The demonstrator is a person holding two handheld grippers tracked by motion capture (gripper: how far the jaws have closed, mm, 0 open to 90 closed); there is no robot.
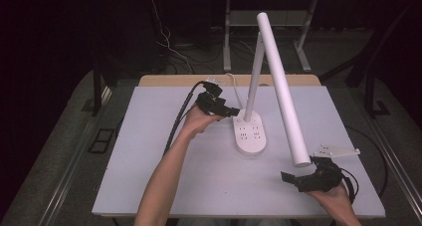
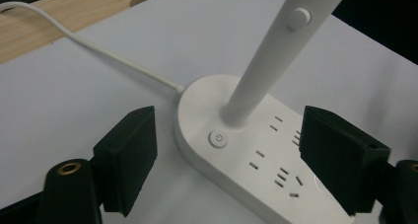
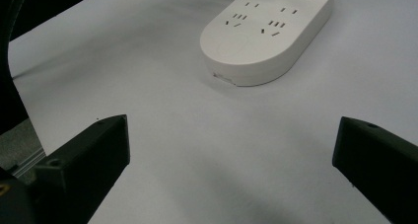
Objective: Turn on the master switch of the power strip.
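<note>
The desk lamp (image 1: 259,81) stands near the middle of the white table (image 1: 149,176), a little toward the far edge. Its oval base (image 1: 250,132) carries several power sockets and one round power button (image 2: 218,139), and a thin white cable (image 2: 88,44) runs from the back of the base to the wooden strip behind. From the base a slim upright post (image 1: 253,81) rises, and a long tube head (image 1: 281,86) comes down from the top of it, tilted toward the person's right.

The left gripper (image 1: 224,109) is just beside the base, at the post side. In the left gripper view its jaws stand wide apart, one on each side of the base end with the button, and they hold nothing. The right gripper (image 1: 303,178) hovers near the lower end of the tube head, also wide open and empty — in the right gripper view only bare table lies between its jaws.

I judge that the lamp is rigid, smooth plastic, so it may slip a little under hard pads. The base looks like the heaviest part and should stay put. The long head is light but works as a lever — pushing its end could tip the lamp or strain the joint at the top. A safer hold is the post low down, or the base edges; the button needs only a gentle press.
</note>
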